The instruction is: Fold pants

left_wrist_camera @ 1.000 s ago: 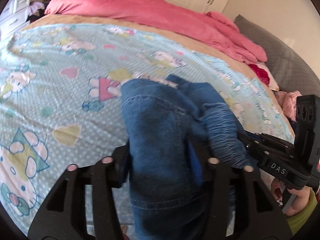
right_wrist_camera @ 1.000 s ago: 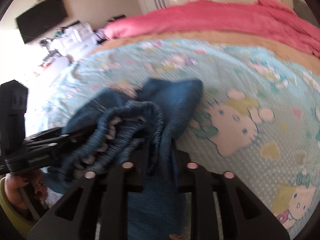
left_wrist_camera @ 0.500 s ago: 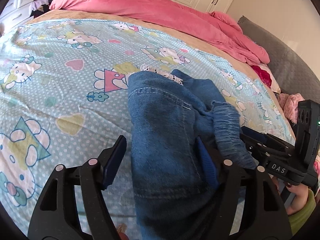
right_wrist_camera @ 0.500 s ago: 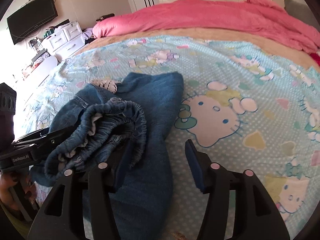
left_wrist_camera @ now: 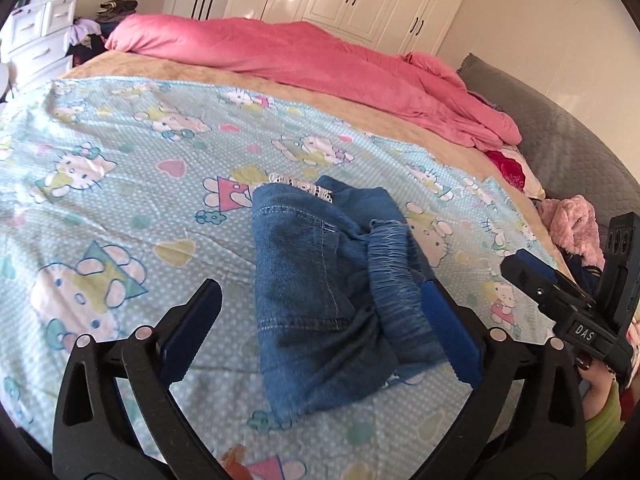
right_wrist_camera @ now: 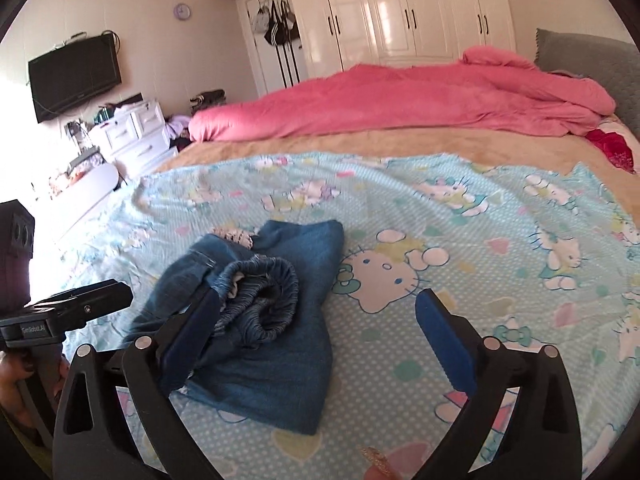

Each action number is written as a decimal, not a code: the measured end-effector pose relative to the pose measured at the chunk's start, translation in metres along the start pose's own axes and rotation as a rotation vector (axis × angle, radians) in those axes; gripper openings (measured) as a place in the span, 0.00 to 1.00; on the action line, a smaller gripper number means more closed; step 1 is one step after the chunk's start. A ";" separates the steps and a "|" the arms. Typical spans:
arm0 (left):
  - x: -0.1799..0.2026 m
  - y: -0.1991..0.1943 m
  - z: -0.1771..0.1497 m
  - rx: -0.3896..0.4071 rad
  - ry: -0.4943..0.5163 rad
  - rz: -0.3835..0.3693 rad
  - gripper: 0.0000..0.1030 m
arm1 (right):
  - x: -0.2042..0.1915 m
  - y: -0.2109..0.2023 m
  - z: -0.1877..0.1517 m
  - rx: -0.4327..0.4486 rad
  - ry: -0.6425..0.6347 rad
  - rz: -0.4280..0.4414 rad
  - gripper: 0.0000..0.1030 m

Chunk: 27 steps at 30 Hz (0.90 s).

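**A:** Where were the pants (left_wrist_camera: 320, 304) at that moment?

**B:** Lying folded into a compact blue denim bundle on the bed, on the pale blue cartoon-cat sheet (left_wrist_camera: 120, 168). The elastic waistband (right_wrist_camera: 264, 300) was bunched on top toward the near side, and a bit of white lace trim (left_wrist_camera: 304, 189) peeked out at the far edge.

**A:** And the left tongs (left_wrist_camera: 320, 320)?

**B:** Their jaws were opening, spread wide. In the left wrist view the bundle lay between them but the pads did not press on it; the left pad stood apart over bare sheet, and the right pad sat just beside the waistband fold.

**A:** The right tongs (right_wrist_camera: 320, 328)?

**B:** Also opening and spread wide. In the right wrist view the left blue pad overlapped the edge of the waistband, though I could not tell whether it touched; the right pad hung over the sheet, well apart from the denim. Nothing was gripped.

**A:** Anything else around?

**B:** A pink duvet (right_wrist_camera: 400, 100) heaped along the far side of the bed, white wardrobes (right_wrist_camera: 420, 8) behind it, a grey headboard (left_wrist_camera: 568, 152), and a wall-mounted television (right_wrist_camera: 74, 76) above white drawers (right_wrist_camera: 136, 132). A hand (left_wrist_camera: 596, 384) held the right tongs' handle.
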<state>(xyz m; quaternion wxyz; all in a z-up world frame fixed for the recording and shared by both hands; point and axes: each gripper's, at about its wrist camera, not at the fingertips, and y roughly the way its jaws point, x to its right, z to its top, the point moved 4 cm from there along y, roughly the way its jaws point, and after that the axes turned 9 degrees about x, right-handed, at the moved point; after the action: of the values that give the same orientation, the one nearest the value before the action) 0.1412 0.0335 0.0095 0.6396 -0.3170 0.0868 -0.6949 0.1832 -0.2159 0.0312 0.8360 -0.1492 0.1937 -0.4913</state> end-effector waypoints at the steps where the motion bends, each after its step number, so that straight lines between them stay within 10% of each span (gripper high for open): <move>1: 0.001 -0.003 0.001 0.006 0.006 0.006 0.91 | -0.001 -0.008 0.002 0.012 0.003 -0.004 0.95; 27: 0.017 -0.076 -0.050 0.019 0.065 0.044 0.91 | -0.032 -0.092 -0.024 0.046 -0.054 -0.002 0.96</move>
<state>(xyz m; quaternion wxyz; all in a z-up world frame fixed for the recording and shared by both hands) 0.0503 0.0163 0.0159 0.6546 -0.2860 0.1077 -0.6915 0.0874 -0.2328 0.0567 0.8438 -0.1433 0.1594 -0.4921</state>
